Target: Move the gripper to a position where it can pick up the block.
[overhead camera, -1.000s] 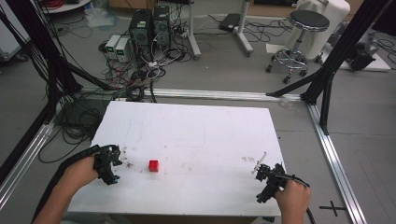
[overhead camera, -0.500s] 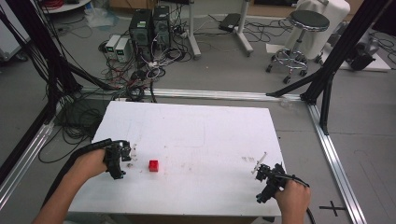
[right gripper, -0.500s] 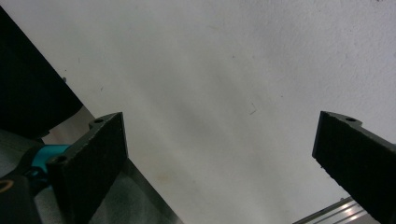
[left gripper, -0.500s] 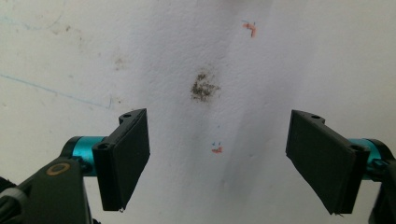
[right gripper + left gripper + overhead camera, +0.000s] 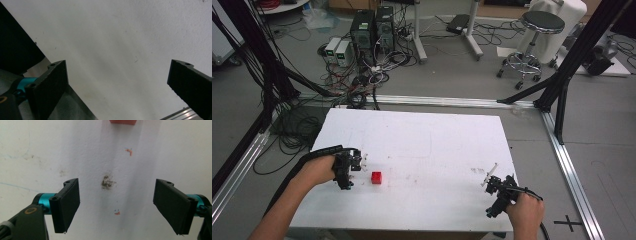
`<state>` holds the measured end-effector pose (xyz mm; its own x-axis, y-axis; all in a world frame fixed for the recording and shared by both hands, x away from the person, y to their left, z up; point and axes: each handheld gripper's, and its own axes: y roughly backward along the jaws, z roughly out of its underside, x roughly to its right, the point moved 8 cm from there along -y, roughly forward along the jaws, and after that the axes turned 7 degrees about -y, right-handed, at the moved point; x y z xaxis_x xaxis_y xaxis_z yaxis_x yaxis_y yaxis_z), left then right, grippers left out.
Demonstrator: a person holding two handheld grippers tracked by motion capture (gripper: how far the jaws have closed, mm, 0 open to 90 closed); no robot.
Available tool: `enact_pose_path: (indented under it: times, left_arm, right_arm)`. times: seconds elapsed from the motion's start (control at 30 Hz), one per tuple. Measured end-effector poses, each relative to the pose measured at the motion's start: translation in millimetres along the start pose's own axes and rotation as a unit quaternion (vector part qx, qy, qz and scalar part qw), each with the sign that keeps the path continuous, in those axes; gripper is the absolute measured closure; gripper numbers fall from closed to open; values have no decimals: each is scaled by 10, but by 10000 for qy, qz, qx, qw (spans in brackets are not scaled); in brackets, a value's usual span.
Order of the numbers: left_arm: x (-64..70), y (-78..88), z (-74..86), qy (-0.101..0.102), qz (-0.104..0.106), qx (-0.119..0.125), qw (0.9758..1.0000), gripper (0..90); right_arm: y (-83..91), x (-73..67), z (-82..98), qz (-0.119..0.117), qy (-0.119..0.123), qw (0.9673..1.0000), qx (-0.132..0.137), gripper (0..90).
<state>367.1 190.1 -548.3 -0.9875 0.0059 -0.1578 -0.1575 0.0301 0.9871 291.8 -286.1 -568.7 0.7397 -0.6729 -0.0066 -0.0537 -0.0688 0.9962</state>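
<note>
High view: left gripper [image 5: 356, 165] neared red cube [image 5: 376, 177].

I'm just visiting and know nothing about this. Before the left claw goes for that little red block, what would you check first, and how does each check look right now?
1. Left gripper open: ok, jaws wide apart.
2. Red block ahead of it: ok, seen at the top edge of the left gripper view, roughly centred.
3. Table between jaws and block free of things: ok, stains only.
4. Block untouched: ok, it sits apart from the jaws.
5. Right gripper out of the way: ok, open at the table's near right corner.
6. Block's grip faces square to the jaws: cannot tell.
</note>
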Motion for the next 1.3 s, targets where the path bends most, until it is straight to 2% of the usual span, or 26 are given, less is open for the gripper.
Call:
enact_pose_path:
  times: [0.5, 0.83, 1.3]
  left_arm:
    - [-76, -23, -248, -328, 72, -61, 9994, 217]
    - [-107, -58, -377, -407, 108, 6, 9991, 217]
    - [-125, -182, -570, -570, 280, 6, 9980, 219]
  right_arm:
    - [8, -13, -19, -21, -2, 10000, 29, 25]
    - [8, -7, -26, -20, 30, 10000, 56, 25]
    - [6, -17, -35, -34, 33, 10000, 46, 25]
